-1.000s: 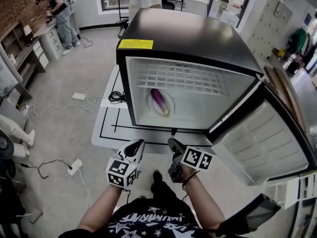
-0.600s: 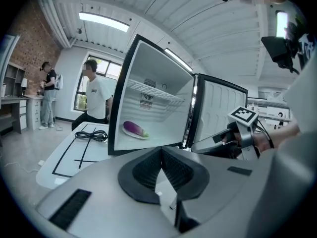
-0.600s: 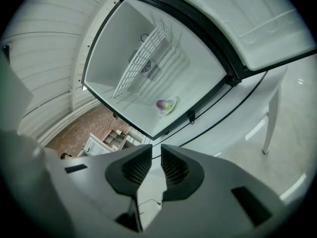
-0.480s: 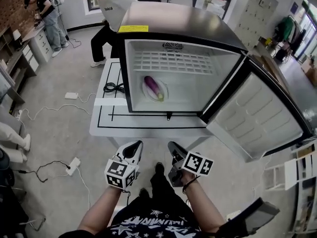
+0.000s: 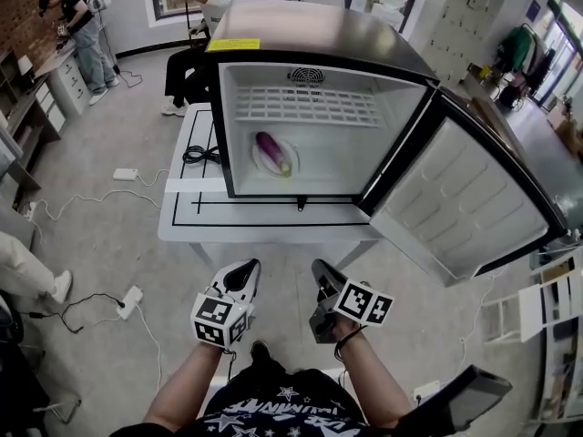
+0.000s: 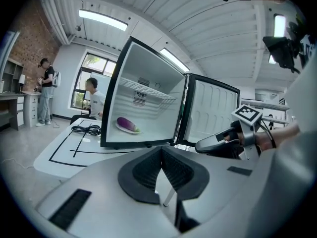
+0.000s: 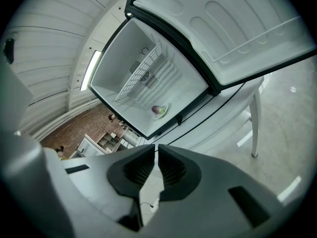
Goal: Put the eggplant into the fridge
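The purple eggplant [image 5: 269,151] lies on a white plate [image 5: 288,166] on the floor of the small black fridge [image 5: 314,35], whose door [image 5: 465,203] swings open to the right. It also shows in the left gripper view as the eggplant [image 6: 127,125] and in the right gripper view as the eggplant [image 7: 158,110]. My left gripper [image 5: 246,273] and right gripper [image 5: 321,273] hang low in front of my body, well short of the fridge. Both are shut with nothing between the jaws.
The fridge stands on a white table [image 5: 187,217] with black lines; a black cable [image 5: 199,155] lies on it left of the fridge. A person [image 5: 202,25] is behind the table, another person [image 5: 75,18] at a desk far left. Cables and a power strip [image 5: 130,300] lie on the floor.
The view has backed away from the fridge, which now looks smaller and farther. Both grippers stay shut near my body. A person behind the table has come into view.
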The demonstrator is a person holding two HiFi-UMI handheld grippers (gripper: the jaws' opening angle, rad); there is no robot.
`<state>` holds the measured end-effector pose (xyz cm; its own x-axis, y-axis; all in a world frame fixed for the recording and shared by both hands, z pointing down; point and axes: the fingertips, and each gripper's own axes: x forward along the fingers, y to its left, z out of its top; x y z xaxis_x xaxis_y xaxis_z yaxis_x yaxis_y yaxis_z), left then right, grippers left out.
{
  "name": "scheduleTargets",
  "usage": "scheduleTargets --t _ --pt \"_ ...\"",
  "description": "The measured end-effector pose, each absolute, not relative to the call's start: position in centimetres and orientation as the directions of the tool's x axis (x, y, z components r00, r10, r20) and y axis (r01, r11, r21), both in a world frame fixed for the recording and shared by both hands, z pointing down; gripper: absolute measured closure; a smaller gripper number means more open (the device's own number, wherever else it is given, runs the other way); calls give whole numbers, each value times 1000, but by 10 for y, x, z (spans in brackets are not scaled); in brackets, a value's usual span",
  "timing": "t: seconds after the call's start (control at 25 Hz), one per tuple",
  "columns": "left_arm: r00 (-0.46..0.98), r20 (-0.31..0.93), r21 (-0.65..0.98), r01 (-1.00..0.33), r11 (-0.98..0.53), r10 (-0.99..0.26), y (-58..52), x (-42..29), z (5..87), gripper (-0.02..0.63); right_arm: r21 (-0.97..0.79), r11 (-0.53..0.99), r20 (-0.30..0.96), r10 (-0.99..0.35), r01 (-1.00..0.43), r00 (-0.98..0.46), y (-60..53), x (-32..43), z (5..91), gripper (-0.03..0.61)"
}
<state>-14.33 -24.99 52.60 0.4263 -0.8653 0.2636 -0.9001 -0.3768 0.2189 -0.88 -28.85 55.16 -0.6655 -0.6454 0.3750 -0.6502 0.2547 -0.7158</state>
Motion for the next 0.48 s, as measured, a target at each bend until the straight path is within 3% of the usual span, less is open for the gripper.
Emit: scheduleTargets --t 0.48 --pt "398 256 193 -914 -357 -881 -192 -84 514 604 -706 309 356 -622 -637 -697 -227 49 545 571"
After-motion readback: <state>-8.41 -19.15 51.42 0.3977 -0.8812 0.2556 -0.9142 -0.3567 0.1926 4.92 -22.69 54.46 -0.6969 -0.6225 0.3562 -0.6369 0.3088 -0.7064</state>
